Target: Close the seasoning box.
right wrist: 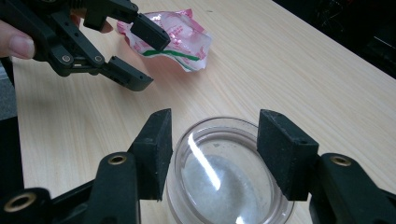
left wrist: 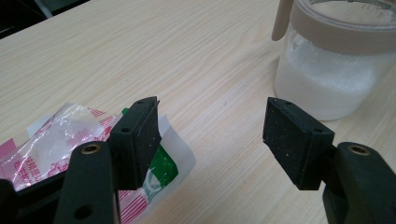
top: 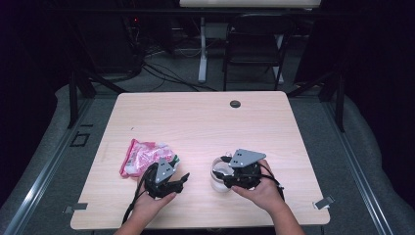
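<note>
A crumpled pink, white and green plastic bag [top: 142,155] lies on the left part of the wooden table [top: 195,117]. My left gripper [top: 184,180] rests just right of it, jaws open with nothing between them; in the left gripper view the left gripper [left wrist: 212,140] has the bag [left wrist: 51,144] under its left jaw. A clear jar [top: 218,185] of white powder stands at the front right. The jar [left wrist: 327,79] has a beige lid rim. My right gripper [right wrist: 212,154] hovers open over the jar [right wrist: 224,191]. The right gripper view also shows the left gripper [right wrist: 152,58] and the bag [right wrist: 182,42].
A dark round grommet [top: 235,104] sits near the table's far edge. A black folding chair [top: 254,44] and a white desk leg [top: 202,49] stand beyond the table. Metal clips [top: 324,201] mark the front corners.
</note>
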A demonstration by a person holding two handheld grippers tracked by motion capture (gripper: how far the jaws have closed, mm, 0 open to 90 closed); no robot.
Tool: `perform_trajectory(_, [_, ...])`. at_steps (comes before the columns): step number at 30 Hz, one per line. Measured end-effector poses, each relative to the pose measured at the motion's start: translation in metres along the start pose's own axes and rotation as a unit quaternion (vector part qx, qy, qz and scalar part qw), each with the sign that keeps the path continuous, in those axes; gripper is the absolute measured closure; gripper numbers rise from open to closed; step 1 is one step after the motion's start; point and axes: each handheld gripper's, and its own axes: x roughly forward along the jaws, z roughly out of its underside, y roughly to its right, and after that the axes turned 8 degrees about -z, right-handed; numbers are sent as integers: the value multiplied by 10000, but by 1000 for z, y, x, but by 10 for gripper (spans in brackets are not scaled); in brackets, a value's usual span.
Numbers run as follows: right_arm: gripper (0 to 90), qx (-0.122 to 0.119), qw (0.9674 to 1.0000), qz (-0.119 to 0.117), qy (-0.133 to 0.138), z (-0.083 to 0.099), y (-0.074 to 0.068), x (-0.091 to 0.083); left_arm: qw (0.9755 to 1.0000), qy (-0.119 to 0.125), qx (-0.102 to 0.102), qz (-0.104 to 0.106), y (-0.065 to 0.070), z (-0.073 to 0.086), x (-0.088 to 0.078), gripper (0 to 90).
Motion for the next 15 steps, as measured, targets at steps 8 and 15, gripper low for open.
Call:
perform_trajectory(8, [455,34,10000,35,20,0,0,0,10000,-2,13,-8,0,0,0,359])
perform_trajectory(15, [455,43,10000,38,41,-1,0,0,10000,14,6,1,-1,0,-1,358])
